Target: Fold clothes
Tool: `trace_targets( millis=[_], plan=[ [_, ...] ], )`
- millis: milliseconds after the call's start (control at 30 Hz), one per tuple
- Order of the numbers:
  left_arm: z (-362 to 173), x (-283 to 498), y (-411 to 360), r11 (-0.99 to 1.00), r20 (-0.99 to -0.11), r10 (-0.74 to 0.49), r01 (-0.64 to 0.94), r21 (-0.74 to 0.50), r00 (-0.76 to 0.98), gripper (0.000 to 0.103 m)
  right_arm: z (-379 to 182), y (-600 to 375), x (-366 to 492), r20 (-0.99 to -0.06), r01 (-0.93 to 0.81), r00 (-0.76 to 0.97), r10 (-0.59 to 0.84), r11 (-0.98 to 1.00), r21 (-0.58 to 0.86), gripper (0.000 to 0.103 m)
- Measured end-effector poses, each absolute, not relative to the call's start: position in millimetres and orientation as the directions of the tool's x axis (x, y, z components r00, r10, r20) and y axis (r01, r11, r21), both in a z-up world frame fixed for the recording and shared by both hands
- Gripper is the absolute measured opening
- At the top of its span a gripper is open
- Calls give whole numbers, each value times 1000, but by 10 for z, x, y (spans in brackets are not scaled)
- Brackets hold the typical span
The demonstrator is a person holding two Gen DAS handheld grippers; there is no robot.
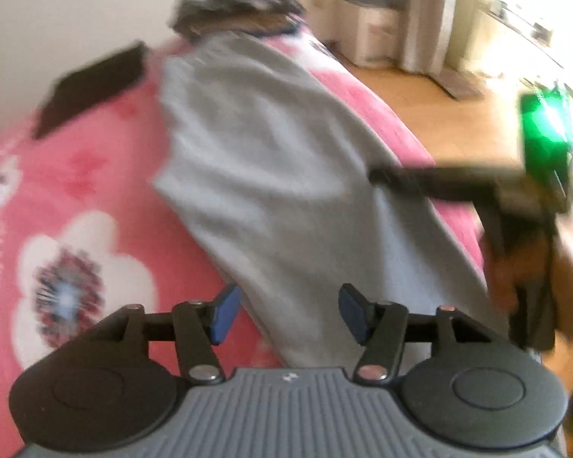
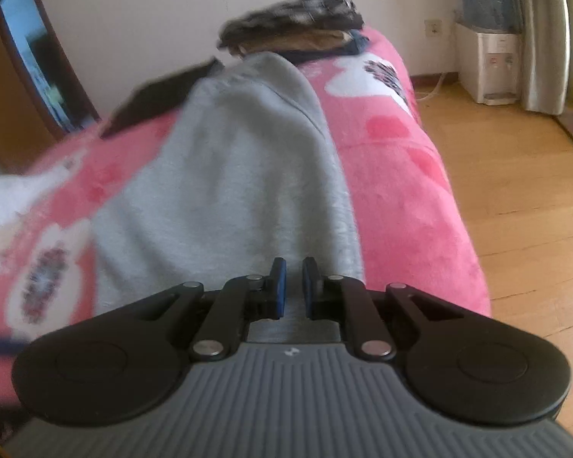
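Observation:
A light grey garment (image 1: 271,175) lies stretched lengthwise on a pink flowered blanket (image 1: 95,191); it also shows in the right wrist view (image 2: 225,175). My left gripper (image 1: 286,315) is open, its blue pads either side of the garment's near end, holding nothing. My right gripper (image 2: 290,286) has its pads close together with a narrow gap, above the garment's near end; cloth between them cannot be made out. In the left wrist view the right gripper (image 1: 378,175) reaches in from the right and touches the garment's right edge.
A stack of folded dark clothes (image 2: 298,23) sits at the bed's far end. A flat dark object (image 1: 91,91) lies at the bed's far left. Wooden floor (image 2: 515,175) runs along the right, with a water dispenser (image 2: 489,57) by the wall.

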State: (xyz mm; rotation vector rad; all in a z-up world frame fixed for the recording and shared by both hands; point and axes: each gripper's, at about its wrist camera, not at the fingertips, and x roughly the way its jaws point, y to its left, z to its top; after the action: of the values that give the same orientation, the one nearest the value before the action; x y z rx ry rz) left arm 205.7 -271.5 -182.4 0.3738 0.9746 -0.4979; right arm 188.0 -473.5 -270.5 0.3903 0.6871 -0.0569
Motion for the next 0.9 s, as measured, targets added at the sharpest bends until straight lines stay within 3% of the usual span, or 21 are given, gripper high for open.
trace_targets(
  millis=[167,300,467,567,900],
  plan=[
    [-1660,2443,-2973,851,-806,-236,516,98,543,62,-2402,-4724,1988,-572,129,818,67,947,295,8],
    [-1872,2866,-3124,867,-791,-236,490,90,564,62,-2345,-4854,2227,-578,173,816,23,944,281,8],
    [-2454,3267,-3160,850,-795,-232,514,114,561,62,-2613,-4823,2453,-603,154,797,32,954,255,8],
    [-2817,3372,-3023,871,-833,-229,488,56,504,63,-2955,-4779,2615,-661,134,749,56,963,233,7],
    [-2827,3399,-2919,871,-825,-272,492,8,495,65,-2600,-4639,2885,-689,81,723,57,983,166,8]
  ],
)
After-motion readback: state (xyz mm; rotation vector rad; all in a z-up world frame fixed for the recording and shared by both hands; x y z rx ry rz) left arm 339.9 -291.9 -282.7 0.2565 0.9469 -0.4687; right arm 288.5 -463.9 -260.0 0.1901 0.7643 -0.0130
